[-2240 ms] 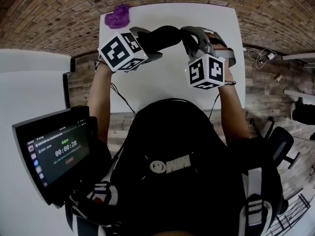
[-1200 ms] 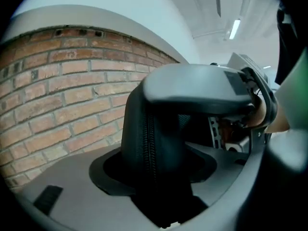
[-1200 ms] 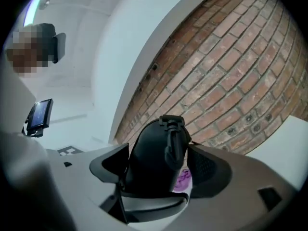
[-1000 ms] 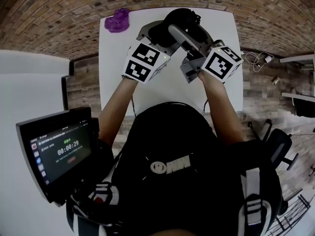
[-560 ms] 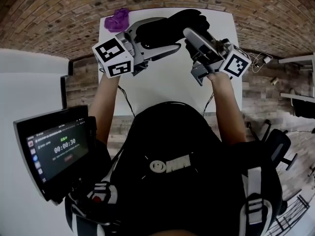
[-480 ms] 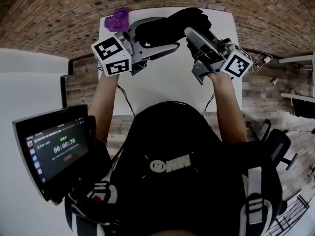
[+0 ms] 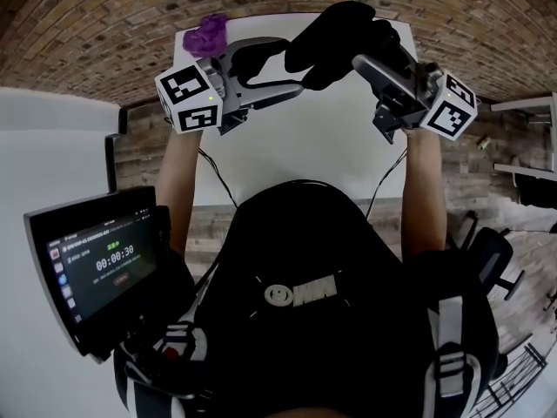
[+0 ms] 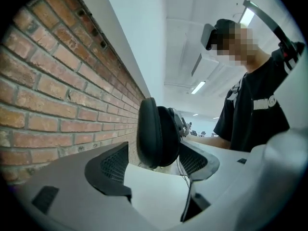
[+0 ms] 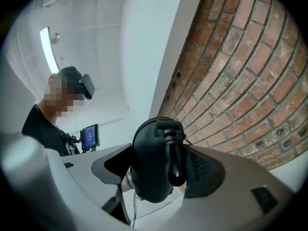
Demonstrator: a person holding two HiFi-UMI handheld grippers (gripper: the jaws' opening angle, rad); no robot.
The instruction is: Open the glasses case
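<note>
1. The black glasses case [image 7: 335, 33] is up in the air over the far part of the white worktop [image 7: 296, 146], resting on nothing.
2. My right gripper [image 7: 370, 52] is clamped on it. In the right gripper view the case [image 9: 151, 162] fills the gap between both pads, with a small black clip on the side facing that camera.
3. My left gripper [image 7: 292, 66] stands wide apart, and its jaws have just been opening. In the left gripper view the case's end [image 8: 156, 134] shows between the two pads. It sits nearer the right-hand one, and neither presses on it.
4. I cannot tell whether the two halves of the case have parted.
5. A purple object [image 7: 207, 31] lies at the far left corner of the worktop, well apart from the case.
6. A brick wall [image 8: 48, 95] runs behind it all.
</note>
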